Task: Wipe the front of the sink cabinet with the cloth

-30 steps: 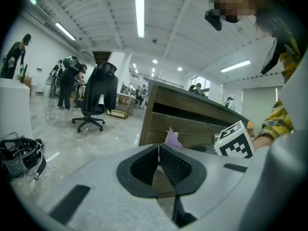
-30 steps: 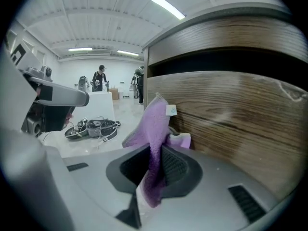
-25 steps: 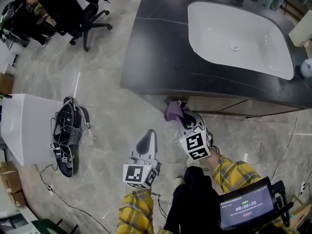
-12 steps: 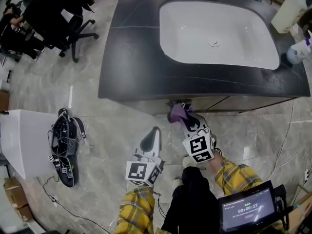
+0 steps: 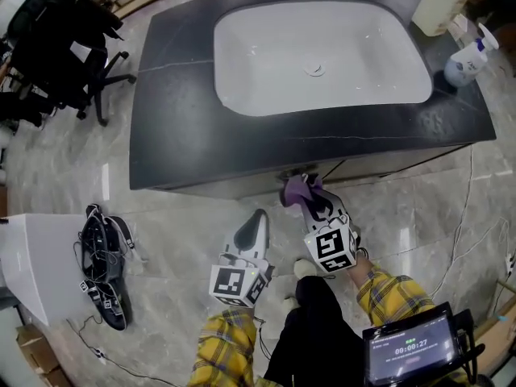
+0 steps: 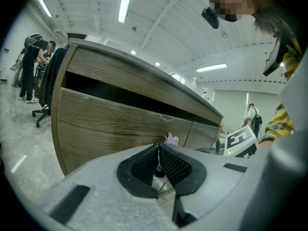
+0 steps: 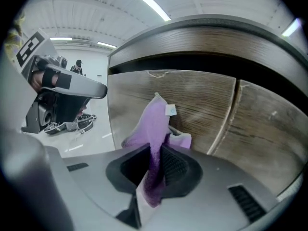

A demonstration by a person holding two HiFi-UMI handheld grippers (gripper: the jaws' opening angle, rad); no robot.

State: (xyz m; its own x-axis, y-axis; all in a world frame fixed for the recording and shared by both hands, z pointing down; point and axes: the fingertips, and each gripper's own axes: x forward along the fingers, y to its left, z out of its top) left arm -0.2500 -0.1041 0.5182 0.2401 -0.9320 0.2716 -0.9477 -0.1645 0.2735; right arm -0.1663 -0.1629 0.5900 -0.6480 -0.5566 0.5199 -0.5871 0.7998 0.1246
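A purple cloth [image 5: 297,189] [image 7: 155,124] is clamped in my right gripper [image 5: 307,201] [image 7: 156,163], its free end up against the wood-grain front of the sink cabinet [image 7: 192,105] just under the dark countertop [image 5: 201,119]. My left gripper [image 5: 256,226] [image 6: 158,161] hangs lower left of it, jaws closed with nothing between them, pointing at the cabinet front [image 6: 106,129] from a short way off. In the left gripper view the cloth [image 6: 171,139] shows small against the wood.
A white basin [image 5: 318,55] sits in the countertop, with a spray bottle [image 5: 463,63] and a pale jug [image 5: 439,2] at its right end. A bundle of cables and gear [image 5: 103,264] lies on the marble floor beside a white box [image 5: 36,256]. An office chair [image 5: 72,63] stands at left.
The head view has shifted so the sink cabinet sits further left and more central. Both grippers stay in nearly the same spot, the cloth still at the cabinet front.
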